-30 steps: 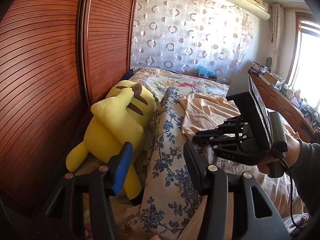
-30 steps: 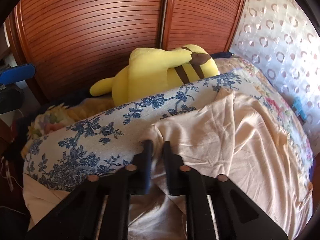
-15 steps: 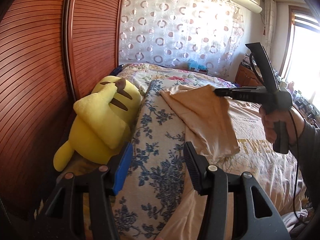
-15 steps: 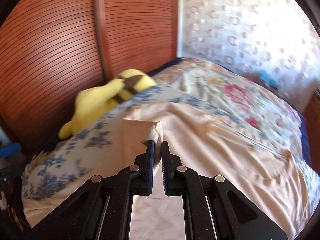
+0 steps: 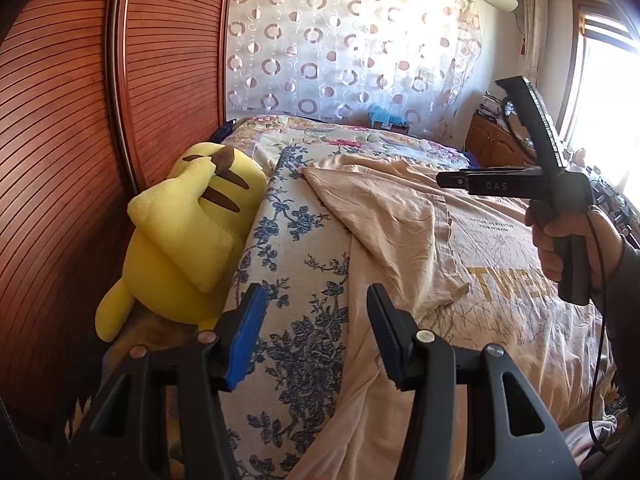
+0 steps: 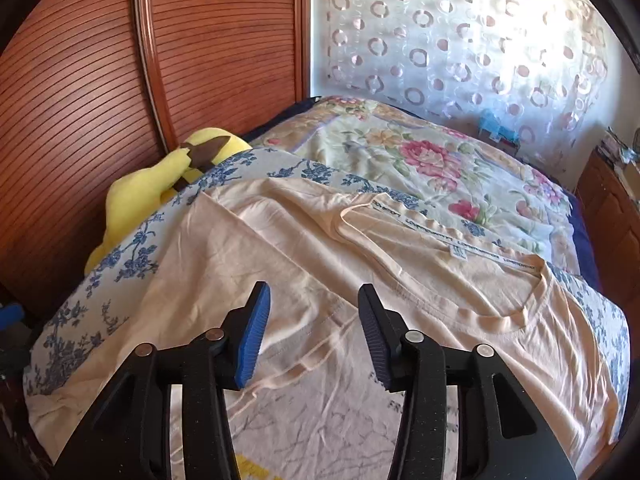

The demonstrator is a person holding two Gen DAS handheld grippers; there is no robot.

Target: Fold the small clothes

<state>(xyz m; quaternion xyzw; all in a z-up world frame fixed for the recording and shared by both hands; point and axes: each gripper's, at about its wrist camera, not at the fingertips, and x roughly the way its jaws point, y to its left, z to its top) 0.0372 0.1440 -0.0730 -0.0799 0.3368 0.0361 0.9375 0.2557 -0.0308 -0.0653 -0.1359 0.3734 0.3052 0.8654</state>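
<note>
A peach T-shirt (image 6: 400, 280) with gold lettering lies spread on the blue-flowered quilt (image 5: 296, 264), one sleeve folded over its front (image 5: 392, 232). My right gripper (image 6: 312, 320) hovers above the folded sleeve with its jaws opening and nothing between them; a hand holds it over the shirt in the left wrist view (image 5: 444, 180). My left gripper (image 5: 316, 320) stands open above the quilt, at the shirt's left edge, with nothing in it.
A yellow plush toy (image 5: 188, 236) lies between the quilt and the slatted wooden wardrobe doors (image 5: 72, 120). A flowered bedspread (image 6: 420, 160) covers the far bed. A patterned curtain (image 5: 340, 52) hangs behind, and a wooden cabinet (image 5: 496, 144) stands at right.
The right gripper carried the sleeve across the shirt, let go of it and opened. The left gripper shifted slightly and stayed open.
</note>
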